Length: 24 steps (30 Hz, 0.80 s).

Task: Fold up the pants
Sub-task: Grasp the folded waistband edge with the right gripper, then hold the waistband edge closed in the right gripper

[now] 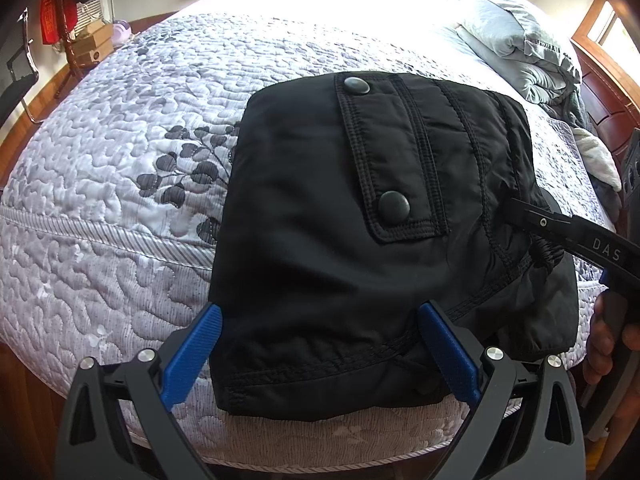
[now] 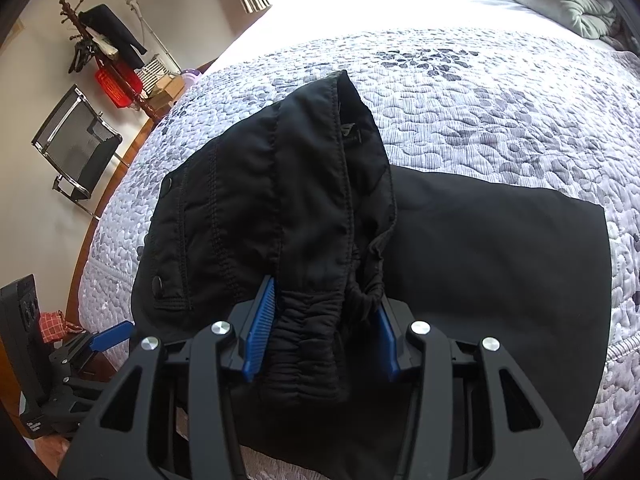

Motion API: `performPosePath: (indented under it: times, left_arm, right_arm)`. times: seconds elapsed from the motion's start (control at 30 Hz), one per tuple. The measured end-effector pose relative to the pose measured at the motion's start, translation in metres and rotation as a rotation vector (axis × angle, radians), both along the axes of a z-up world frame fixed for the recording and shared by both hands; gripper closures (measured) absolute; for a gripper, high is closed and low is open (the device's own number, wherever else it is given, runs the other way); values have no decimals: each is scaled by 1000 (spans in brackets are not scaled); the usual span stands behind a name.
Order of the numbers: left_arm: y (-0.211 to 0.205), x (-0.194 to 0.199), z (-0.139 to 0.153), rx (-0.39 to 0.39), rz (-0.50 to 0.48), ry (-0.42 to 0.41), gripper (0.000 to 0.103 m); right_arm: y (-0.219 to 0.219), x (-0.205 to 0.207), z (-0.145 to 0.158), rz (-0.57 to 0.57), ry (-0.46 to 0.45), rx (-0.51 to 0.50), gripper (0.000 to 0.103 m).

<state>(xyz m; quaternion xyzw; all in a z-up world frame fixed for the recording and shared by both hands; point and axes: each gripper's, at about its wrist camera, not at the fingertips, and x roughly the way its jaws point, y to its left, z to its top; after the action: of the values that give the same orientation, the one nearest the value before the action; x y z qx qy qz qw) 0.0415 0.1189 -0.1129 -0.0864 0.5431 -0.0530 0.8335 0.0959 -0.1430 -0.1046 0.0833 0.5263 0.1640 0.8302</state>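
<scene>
left wrist view: the black pants [image 1: 340, 216] lie folded into a thick bundle on the quilted bedspread [image 1: 120, 168] near the front edge of the bed. a pocket flap with two round snap buttons [image 1: 394, 205] faces up. the left claw [image 1: 320, 344] stands apart – its blue pads [image 1: 192, 356] sit at either side of the bundle's near edge, and no clamping of the cloth shows. at the right of the bundle the right claw [image 1: 532, 216] reaches in from the side, its black finger lying against the gathered waistband; a hand [image 1: 604, 344] grips its handle. a grey duvet [image 1: 520, 44] lies bunched at the far end of the bed.

right wrist view: the right claw [image 2: 326, 332] is clamped on the elastic waistband [image 2: 308, 340] of the pants [image 2: 260, 200] – the gathered black cloth fills the gap between the two blue pads [image 2: 258, 332] and both press against it. from the claw the waistband section rises in a ridge above the rest of the bundle. a flat black layer of the pants extends to the right on the bedspread [image 2: 500, 112]. the left claw [image 2: 108, 338] shows at the lower left edge, one blue pad beside the near corner of the bundle. a folding chair [image 2: 76, 148] and a coat rack [image 2: 100, 36] stand by the wall at the left.
</scene>
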Motion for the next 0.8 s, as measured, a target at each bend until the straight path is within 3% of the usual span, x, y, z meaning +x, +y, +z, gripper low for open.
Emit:
performPosePath:
  times: [0.8]
  left_arm:
    - [11,-4,-1,0,18,5,4]
  right_arm:
    - [5,-8,15,12,-52,-11,75]
